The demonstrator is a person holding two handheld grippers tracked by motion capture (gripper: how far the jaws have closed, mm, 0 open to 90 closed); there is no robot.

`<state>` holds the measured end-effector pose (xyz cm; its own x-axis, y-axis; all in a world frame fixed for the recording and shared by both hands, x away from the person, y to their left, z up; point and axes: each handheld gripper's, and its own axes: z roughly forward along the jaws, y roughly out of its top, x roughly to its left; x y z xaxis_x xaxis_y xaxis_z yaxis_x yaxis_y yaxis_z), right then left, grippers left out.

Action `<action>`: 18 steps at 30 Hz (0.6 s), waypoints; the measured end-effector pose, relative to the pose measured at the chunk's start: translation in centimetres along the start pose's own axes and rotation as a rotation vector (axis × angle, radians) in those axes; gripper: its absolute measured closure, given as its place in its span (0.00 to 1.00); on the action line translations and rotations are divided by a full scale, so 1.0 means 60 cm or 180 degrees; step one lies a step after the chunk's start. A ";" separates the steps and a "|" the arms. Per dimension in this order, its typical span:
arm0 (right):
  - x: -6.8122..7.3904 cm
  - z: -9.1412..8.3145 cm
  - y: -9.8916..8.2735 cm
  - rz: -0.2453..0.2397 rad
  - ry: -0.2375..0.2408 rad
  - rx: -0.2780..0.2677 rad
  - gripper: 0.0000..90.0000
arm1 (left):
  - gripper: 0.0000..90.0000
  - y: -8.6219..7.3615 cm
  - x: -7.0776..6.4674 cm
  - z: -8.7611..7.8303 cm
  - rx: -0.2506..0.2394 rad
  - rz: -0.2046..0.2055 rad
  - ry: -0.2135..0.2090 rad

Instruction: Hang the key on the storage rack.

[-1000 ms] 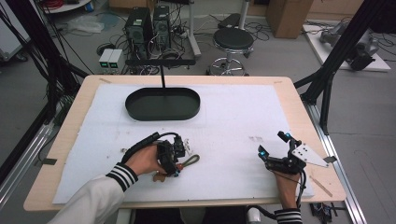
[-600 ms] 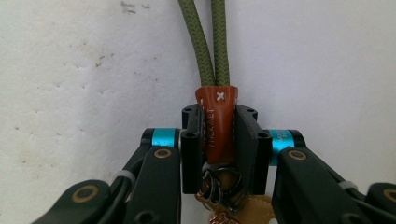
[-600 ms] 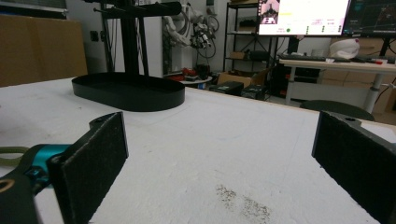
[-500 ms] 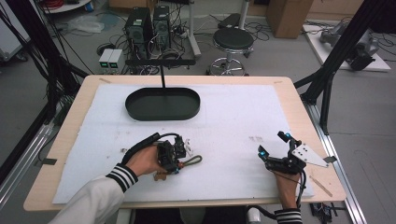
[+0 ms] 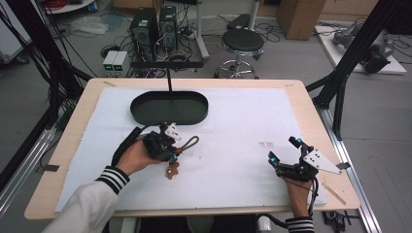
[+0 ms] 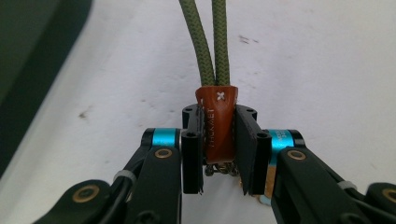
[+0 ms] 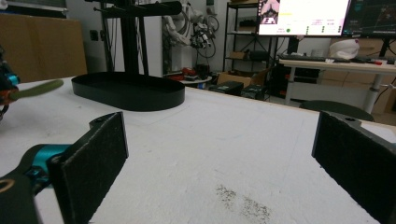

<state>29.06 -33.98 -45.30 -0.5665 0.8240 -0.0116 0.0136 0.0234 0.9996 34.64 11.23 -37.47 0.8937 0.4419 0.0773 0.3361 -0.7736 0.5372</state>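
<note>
Near the front right corner of the tabletop (image 5: 301,97) the right gripper (image 5: 285,156) sits low over the white cover, its jaws wide apart with nothing between them. Toward the front left, the left gripper (image 5: 171,145) has just been closing and now stands clamped on a keychain (image 6: 217,122): its pads press on both sides of the brown leather tab, from which a green cord loop (image 5: 190,142) runs away from the jaws and a small brown charm (image 5: 172,169) hangs below over the cover. Just behind this gripper, toward the back edge left of the middle, lies a black oval tray (image 5: 169,107), with a black stand (image 5: 167,64) rising from its far rim.
</note>
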 end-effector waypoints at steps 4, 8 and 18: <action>0.000 0.000 0.000 -0.0014 -0.0008 0.0011 0.03 | 0.81 -0.013 0.019 -0.018 -0.0219 -0.0170 0.0061; 0.001 0.000 0.000 -0.0009 -0.0006 0.0017 0.03 | 0.81 -0.023 0.036 -0.037 -0.0390 -0.0309 0.0212; 0.001 0.000 0.000 -0.0006 -0.0008 0.0015 0.03 | 0.82 -0.048 0.095 -0.098 -0.0915 -0.0702 0.0653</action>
<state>29.02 -33.95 -45.30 -0.5644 0.8254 -0.0135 0.0165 0.0276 0.9995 37.02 18.63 -33.62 0.7221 0.6867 0.0841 0.3904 -0.5047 0.7700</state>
